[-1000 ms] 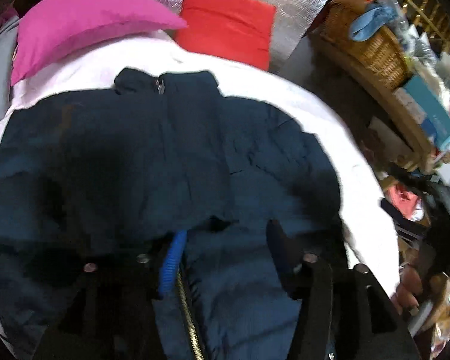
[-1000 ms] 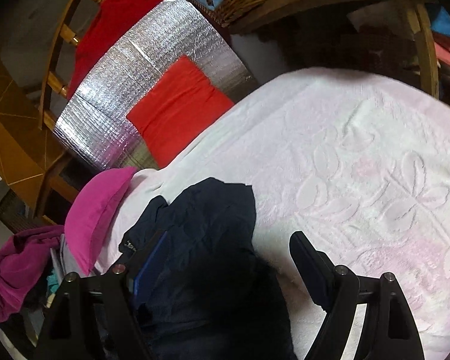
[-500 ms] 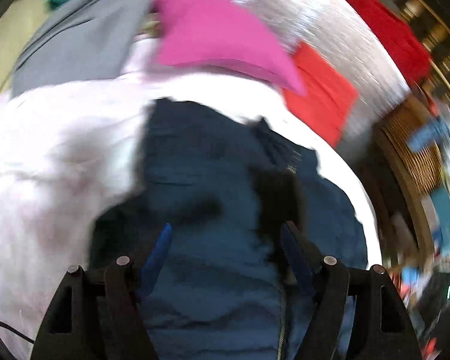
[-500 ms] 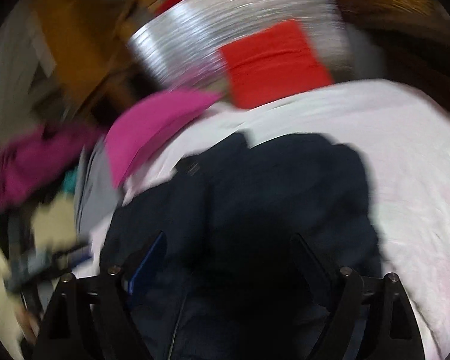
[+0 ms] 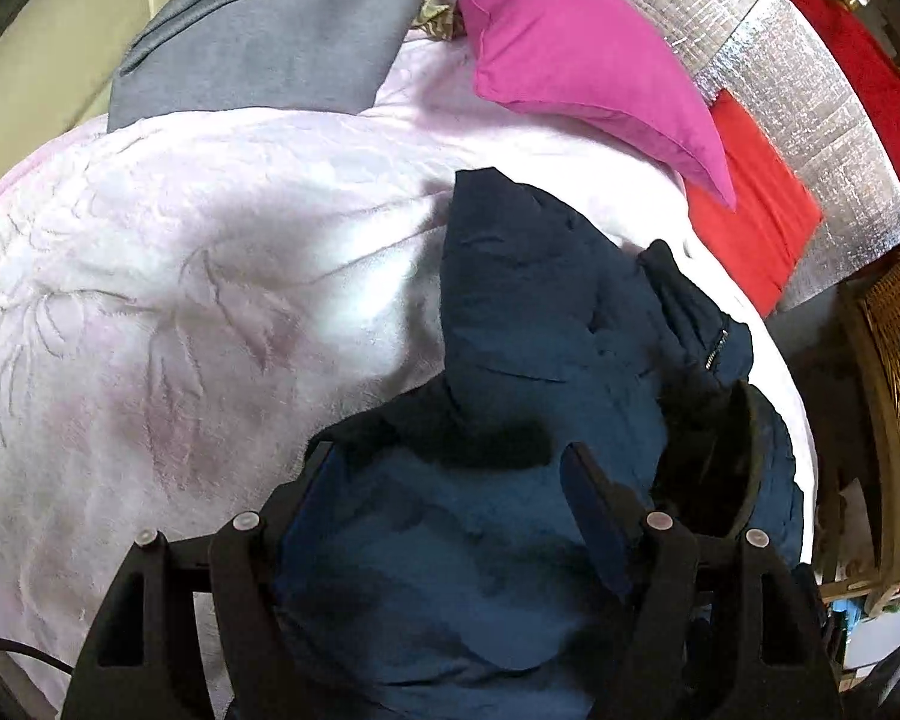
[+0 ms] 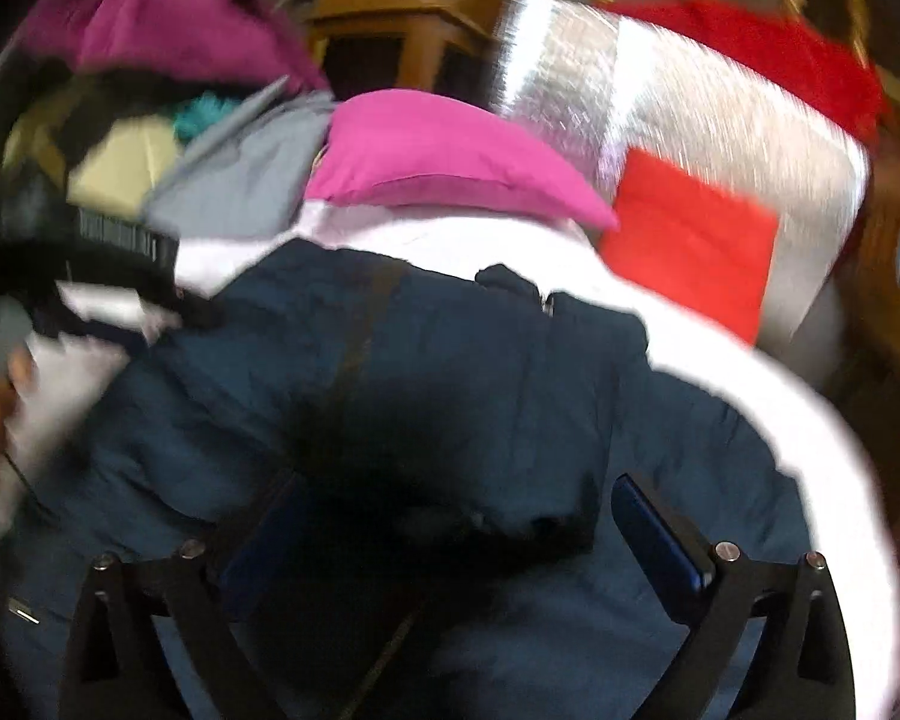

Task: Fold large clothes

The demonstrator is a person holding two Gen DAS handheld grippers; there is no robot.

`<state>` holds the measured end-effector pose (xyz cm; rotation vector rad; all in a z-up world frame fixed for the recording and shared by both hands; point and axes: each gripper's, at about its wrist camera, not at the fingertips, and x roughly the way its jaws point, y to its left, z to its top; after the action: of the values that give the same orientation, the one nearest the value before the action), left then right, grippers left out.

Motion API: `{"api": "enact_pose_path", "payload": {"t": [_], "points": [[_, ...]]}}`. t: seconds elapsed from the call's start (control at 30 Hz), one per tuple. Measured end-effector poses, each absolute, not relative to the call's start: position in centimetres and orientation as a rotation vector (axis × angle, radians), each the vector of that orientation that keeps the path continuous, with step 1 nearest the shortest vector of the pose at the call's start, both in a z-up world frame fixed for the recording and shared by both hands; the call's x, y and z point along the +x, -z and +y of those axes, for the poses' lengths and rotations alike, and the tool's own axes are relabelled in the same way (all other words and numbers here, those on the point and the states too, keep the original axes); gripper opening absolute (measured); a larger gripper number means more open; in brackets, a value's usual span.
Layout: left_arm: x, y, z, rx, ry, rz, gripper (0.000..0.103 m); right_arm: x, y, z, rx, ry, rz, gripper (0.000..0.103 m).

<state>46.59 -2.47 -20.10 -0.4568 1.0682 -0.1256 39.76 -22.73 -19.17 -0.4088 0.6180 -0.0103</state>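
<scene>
1. Navy padded zip-front jacket (image 5: 528, 324) lies spread on the pale pink embossed blanket (image 5: 150, 312), collar towards the magenta pillow (image 5: 576, 54).
2. I judge it soft, bulky, springy; its smooth shell may slip.
3. My left gripper (image 5: 450, 498) and right gripper (image 6: 450, 534) have just been opening; both stand released, jacket beneath.
4. I'd pinch seams or hem.

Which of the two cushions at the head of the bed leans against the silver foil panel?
The red cushion; the pink pillow lies on the white blanket instead.

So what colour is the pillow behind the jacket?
Bright pink. The pillow shows best in the left wrist view, beyond the navy jacket.
</scene>
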Motion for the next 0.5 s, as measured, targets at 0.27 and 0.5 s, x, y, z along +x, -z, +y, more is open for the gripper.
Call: {"api": "enact_pose_path", "payload": {"t": [0.27,0.5], "points": [[46.8,20.2,-2.8,-0.425,0.137,1.080,0.075,42.3,18.8,-25.3,-0.377,0.161,0.610,0.102],[47.0,20.6,-3.1,-0.418,0.134,1.090,0.075,42.4,16.4,-38.0,0.237,0.221,0.649,0.102]]}}
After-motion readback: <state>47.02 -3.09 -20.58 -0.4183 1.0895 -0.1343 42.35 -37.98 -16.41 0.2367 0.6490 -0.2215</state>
